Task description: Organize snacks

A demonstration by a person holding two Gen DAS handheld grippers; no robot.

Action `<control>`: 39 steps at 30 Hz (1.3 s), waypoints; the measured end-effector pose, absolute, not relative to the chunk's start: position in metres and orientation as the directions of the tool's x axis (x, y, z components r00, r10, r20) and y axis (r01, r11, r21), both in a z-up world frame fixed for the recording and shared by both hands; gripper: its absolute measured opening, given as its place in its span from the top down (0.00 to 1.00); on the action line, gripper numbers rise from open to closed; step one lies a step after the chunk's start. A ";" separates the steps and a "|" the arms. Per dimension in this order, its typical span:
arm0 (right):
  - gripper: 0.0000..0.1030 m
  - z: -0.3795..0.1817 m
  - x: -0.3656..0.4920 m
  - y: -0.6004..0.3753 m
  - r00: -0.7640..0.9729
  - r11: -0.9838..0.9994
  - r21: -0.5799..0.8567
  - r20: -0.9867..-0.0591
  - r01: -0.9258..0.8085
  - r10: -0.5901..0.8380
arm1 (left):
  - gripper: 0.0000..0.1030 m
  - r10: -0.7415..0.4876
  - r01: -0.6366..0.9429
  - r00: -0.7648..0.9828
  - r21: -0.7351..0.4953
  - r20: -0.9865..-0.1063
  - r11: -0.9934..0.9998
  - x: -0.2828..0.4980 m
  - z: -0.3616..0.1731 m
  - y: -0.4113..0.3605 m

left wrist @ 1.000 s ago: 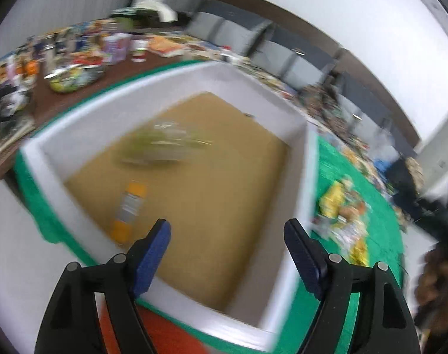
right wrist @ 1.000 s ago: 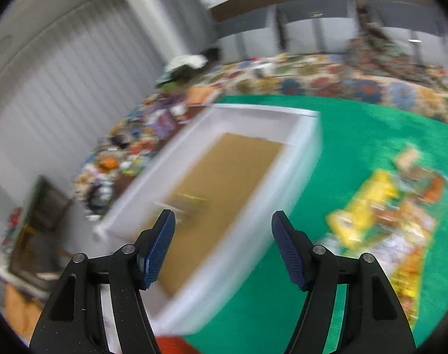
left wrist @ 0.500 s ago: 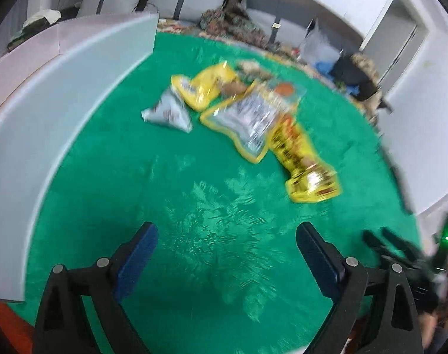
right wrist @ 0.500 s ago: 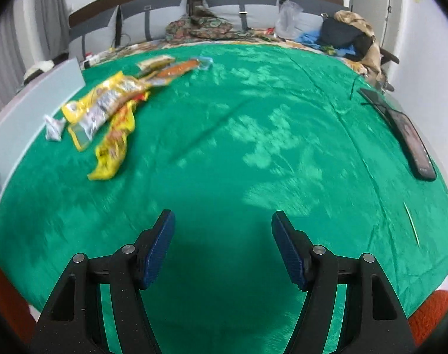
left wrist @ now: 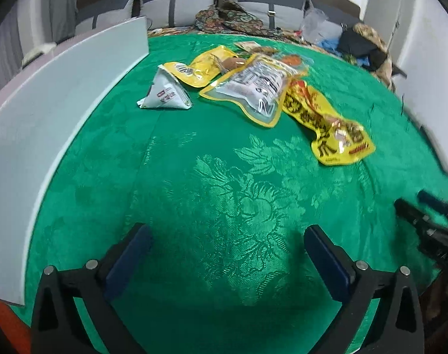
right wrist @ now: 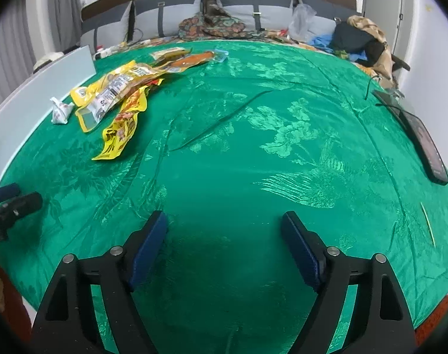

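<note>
A pile of snack packets lies on the green tablecloth: a white triangular pouch, a clear yellow-edged bag, a long yellow packet and another yellow bag. The same pile shows at the left of the right wrist view, with an orange packet behind it. My left gripper is open and empty, well short of the pile. My right gripper is open and empty over bare cloth. The white box wall stands left of the pile.
A dark flat device lies at the table's right edge. A thin pale stick lies near it. Grey cushions and piled clothes sit behind the table. The right gripper's tips show at the left wrist view's right edge.
Both grippers swung away from the white box, where snacks lay inside, to face the green cloth and the snack pile. Since half a second ago, the left gripper has moved slightly nearer the pile.
</note>
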State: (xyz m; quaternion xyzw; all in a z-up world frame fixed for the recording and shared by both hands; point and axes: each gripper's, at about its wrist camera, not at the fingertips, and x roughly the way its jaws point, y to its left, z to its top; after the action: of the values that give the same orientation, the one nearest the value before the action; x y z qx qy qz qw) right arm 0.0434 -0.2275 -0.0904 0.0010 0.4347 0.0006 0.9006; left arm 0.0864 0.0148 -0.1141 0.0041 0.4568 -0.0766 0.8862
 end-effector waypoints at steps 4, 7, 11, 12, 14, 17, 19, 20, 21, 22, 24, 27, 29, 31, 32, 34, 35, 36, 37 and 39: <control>0.18 -0.090 0.044 -0.227 0.613 1.000 -0.001 -0.790 -0.004 0.002 | 0.00 -0.108 0.155 0.583 -0.021 -0.805 0.988 0.081 -0.115 0.012; 0.18 -0.090 0.044 -0.226 0.607 1.000 -0.003 -0.795 0.003 -0.004 | 0.00 -0.112 0.171 0.582 -0.013 -0.805 0.985 0.080 -0.116 0.011; 0.17 -0.090 0.044 -0.225 0.606 1.000 -0.005 -0.795 0.011 -0.011 | 0.00 -0.119 0.186 0.587 -0.010 -0.801 0.983 0.079 -0.116 0.011; 0.17 -0.090 0.044 -0.225 0.606 1.000 -0.006 -0.795 0.011 -0.011 | 0.00 -0.119 0.188 0.587 -0.009 -0.801 0.982 0.079 -0.116 0.011; 0.17 -0.090 0.044 -0.225 0.608 1.000 -0.005 -0.794 0.011 -0.011 | 0.00 -0.122 0.194 0.584 -0.007 -0.802 0.981 0.079 -0.116 0.011; 0.17 -0.090 0.045 -0.224 0.610 1.000 -0.006 -0.793 0.014 -0.014 | 0.00 -0.126 0.204 0.579 -0.007 -0.805 0.979 0.079 -0.116 0.010; 0.16 -0.090 0.045 -0.224 0.611 1.000 -0.007 -0.792 0.016 -0.015 | 0.00 -0.128 0.208 0.577 -0.007 -0.807 0.978 0.079 -0.115 0.010; 0.16 -0.090 0.045 -0.224 0.612 1.000 -0.008 -0.791 0.016 -0.016 | 0.00 -0.128 0.209 0.576 -0.007 -0.808 0.978 0.079 -0.115 0.010; 0.16 -0.090 0.045 -0.224 0.612 1.000 -0.008 -0.791 0.015 -0.016 | 0.00 -0.129 0.209 0.575 -0.007 -0.808 0.978 0.079 -0.115 0.010; 0.16 -0.090 0.045 -0.224 0.612 1.000 -0.009 -0.790 0.015 -0.016 | 0.00 -0.128 0.209 0.576 -0.007 -0.807 0.978 0.079 -0.115 0.010; 0.16 -0.090 0.045 -0.224 0.611 1.000 -0.009 -0.791 0.015 -0.016 | 0.00 -0.129 0.209 0.577 -0.007 -0.807 0.978 0.079 -0.115 0.010; 0.16 -0.090 0.045 -0.224 0.611 1.000 -0.009 -0.791 0.015 -0.016 | 0.00 -0.129 0.208 0.581 -0.006 -0.804 0.978 0.079 -0.115 0.010; 0.16 -0.090 0.045 -0.224 0.611 1.000 -0.008 -0.792 0.015 -0.016 | 0.00 -0.129 0.208 0.580 -0.006 -0.805 0.978 0.079 -0.116 0.010; 0.16 -0.090 0.045 -0.224 0.611 1.000 -0.008 -0.791 0.015 -0.016 | 0.00 -0.129 0.208 0.581 -0.007 -0.804 0.978 0.079 -0.116 0.010; 0.16 -0.090 0.045 -0.224 0.612 1.000 -0.009 -0.791 0.015 -0.016 | 0.00 -0.129 0.207 0.581 -0.007 -0.804 0.978 0.079 -0.116 0.010; 0.16 -0.090 0.045 -0.224 0.612 1.000 -0.009 -0.791 0.015 -0.016 | 0.00 -0.129 0.208 0.580 -0.007 -0.804 0.978 0.079 -0.116 0.010; 0.16 -0.090 0.045 -0.224 0.612 1.000 -0.009 -0.791 0.015 -0.016 | 0.00 -0.129 0.208 0.580 -0.007 -0.804 0.978 0.079 -0.116 0.010; 0.16 -0.090 0.045 -0.224 0.612 1.000 -0.009 -0.791 0.015 -0.016 | 0.00 -0.129 0.208 0.581 -0.007 -0.804 0.978 0.079 -0.116 0.010; 0.16 -0.090 0.045 -0.224 0.613 1.000 -0.009 -0.790 0.014 -0.016 | 0.00 -0.129 0.208 0.582 -0.007 -0.803 0.978 0.079 -0.116 0.010; 0.16 -0.091 0.045 -0.224 0.612 1.000 -0.009 -0.790 0.014 -0.016 | 0.00 -0.130 0.208 0.586 -0.007 -0.800 0.978 0.078 -0.116 0.010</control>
State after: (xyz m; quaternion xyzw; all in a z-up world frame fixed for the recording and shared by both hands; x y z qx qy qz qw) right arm 0.0447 -0.2237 -0.0905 -0.0008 0.4402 -0.0084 0.8979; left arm 0.0784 0.0097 -0.1165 0.0437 0.4450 -0.0949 0.8894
